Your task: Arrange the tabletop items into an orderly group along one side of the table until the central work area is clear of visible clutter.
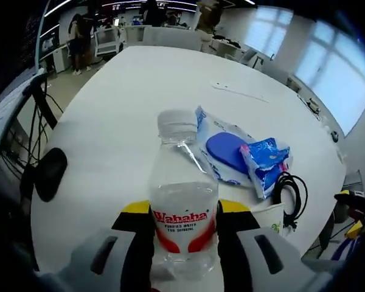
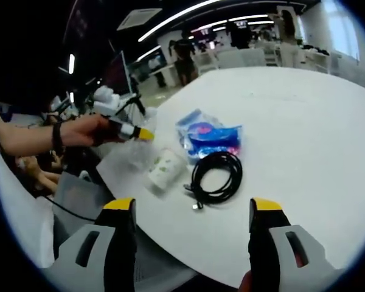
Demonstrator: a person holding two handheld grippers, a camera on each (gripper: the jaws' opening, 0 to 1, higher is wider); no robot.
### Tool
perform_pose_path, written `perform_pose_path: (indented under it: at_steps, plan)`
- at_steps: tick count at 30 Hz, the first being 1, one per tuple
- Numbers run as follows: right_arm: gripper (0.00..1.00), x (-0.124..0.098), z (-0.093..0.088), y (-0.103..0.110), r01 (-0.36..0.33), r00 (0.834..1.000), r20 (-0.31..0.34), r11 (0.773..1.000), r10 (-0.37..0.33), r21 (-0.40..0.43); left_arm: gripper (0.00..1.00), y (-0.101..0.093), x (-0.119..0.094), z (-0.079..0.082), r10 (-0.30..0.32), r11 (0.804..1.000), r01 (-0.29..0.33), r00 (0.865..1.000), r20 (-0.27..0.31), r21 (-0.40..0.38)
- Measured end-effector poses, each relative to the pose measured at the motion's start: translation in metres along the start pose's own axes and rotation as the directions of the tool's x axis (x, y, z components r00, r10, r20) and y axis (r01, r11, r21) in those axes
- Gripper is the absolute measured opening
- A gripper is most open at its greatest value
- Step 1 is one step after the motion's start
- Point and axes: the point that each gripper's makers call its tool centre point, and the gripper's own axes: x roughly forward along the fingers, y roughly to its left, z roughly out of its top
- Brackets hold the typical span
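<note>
A clear Wahaha water bottle [image 1: 182, 201] with a white cap stands upright between the yellow-tipped jaws of my left gripper [image 1: 185, 210], which is shut on it. Beyond it lie a blue wet-wipes pack [image 1: 222, 149], a smaller blue packet [image 1: 264, 164], a coiled black cable [image 1: 292, 194] and a paper cup [image 1: 272, 218]. In the right gripper view, a hand holds the left gripper [image 2: 140, 134] with the bottle [image 2: 132, 155] near the table edge. The cup [image 2: 164, 170] lies on its side beside the cable [image 2: 216, 176] and the blue packs [image 2: 207, 137]. My right gripper [image 2: 192, 207] hangs open over the table's near edge, holding nothing.
The white round table [image 1: 140, 109] stretches far beyond the items, with a thin pale strip [image 1: 237, 91] lying on it. A black rounded object [image 1: 48, 173] sits off the left edge. Desks, chairs and people stand in the background.
</note>
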Motion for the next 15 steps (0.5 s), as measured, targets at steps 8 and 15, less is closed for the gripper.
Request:
perform_pose_path:
  at_steps: [8, 15]
  plan:
    - [0.75, 0.002, -0.001, 0.005, -0.008, 1.0, -0.007, 1.0, 0.008, -0.008, 0.39, 0.006, -0.013, -0.005, 0.009, 1.0, -0.01, 0.999, 0.043, 0.028]
    - [0.74, 0.005, -0.002, 0.01, -0.016, 1.0, -0.013, 1.0, 0.016, -0.015, 0.39, 0.006, -0.026, -0.011, 0.015, 0.997, -0.021, 0.997, 0.075, 0.072]
